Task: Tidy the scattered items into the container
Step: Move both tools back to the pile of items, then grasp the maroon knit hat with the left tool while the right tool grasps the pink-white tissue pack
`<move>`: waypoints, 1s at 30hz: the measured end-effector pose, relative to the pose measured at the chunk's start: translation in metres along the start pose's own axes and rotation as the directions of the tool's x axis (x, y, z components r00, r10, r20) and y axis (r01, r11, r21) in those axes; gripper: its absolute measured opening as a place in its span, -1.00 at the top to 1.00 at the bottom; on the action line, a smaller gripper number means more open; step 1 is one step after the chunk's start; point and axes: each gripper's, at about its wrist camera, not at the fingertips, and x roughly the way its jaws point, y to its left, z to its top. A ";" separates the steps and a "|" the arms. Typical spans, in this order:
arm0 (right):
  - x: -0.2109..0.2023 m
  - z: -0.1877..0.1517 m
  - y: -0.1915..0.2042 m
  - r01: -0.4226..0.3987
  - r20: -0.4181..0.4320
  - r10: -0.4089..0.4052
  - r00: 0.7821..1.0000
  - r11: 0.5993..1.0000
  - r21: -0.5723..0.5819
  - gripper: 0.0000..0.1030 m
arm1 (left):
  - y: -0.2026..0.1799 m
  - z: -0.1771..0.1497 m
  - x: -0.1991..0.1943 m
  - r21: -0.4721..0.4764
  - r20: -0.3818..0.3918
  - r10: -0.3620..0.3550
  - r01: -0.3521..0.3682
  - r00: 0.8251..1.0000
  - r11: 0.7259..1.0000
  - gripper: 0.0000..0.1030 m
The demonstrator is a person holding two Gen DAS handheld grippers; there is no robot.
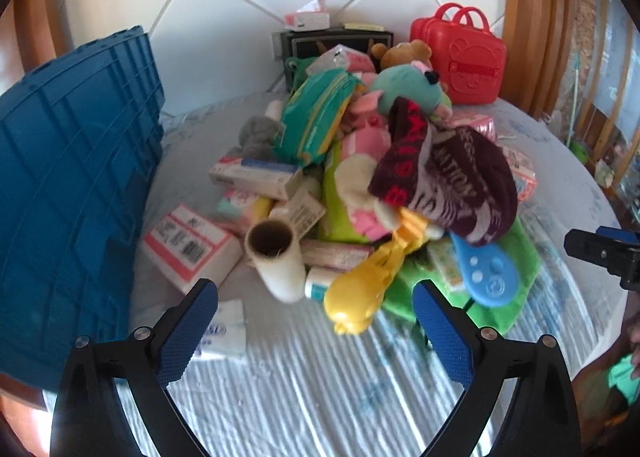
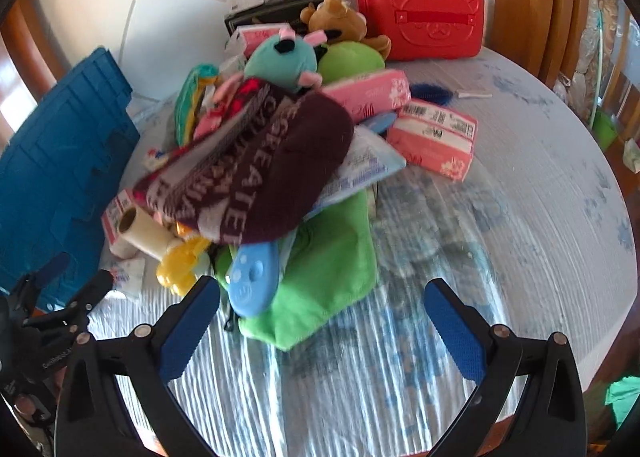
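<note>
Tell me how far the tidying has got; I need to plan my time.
Nothing looks done: the toys, boxes and maroon knitted sock sit heaped on the striped tablecloth beside the blue plastic crate. Nothing is in hand: the left tool and right tool are open and empty. The whole pile is left.

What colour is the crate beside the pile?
Blue: the crate shows best in the left wrist view.

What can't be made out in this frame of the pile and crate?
- Crate inside: both views show only its outer wall; left edge crops it.
- Items under the dark knit: covered by it, both views.
- Box print: blurred, too small to read.
- Black case at the back: mostly hidden by the pile.
- Left gripper and right gripper: open, empty.
</note>
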 end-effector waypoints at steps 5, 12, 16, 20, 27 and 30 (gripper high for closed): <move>-0.008 0.016 -0.013 0.045 0.019 -0.046 0.999 0.998 0.041 -1.00 | -0.019 0.038 0.009 0.019 0.039 -0.070 0.069 0.997 0.997 -0.93; -0.007 0.039 -0.053 0.073 0.029 -0.075 0.997 0.995 0.072 -1.00 | -0.070 0.077 0.040 0.065 0.024 -0.087 0.085 0.996 0.994 -0.93; 0.008 0.066 -0.092 0.088 0.016 -0.089 0.996 0.995 0.041 -1.00 | -0.094 0.092 0.072 0.035 -0.002 -0.043 0.043 0.999 0.998 -0.93; 0.040 0.106 -0.132 0.081 -0.047 -0.085 0.995 0.993 -0.080 -1.00 | -0.105 0.101 0.113 -0.056 -0.088 0.019 -0.024 0.996 0.998 -0.91; 0.102 0.145 -0.167 -0.014 -0.177 -0.045 0.983 0.948 -0.317 -1.00 | -0.110 0.090 0.160 -0.125 -0.232 0.161 -0.194 0.959 0.973 0.15; 0.128 0.153 -0.168 -0.058 -0.213 -0.031 0.976 0.915 -0.400 -1.00 | -0.098 0.092 0.159 -0.166 -0.249 0.199 -0.244 0.948 0.955 0.61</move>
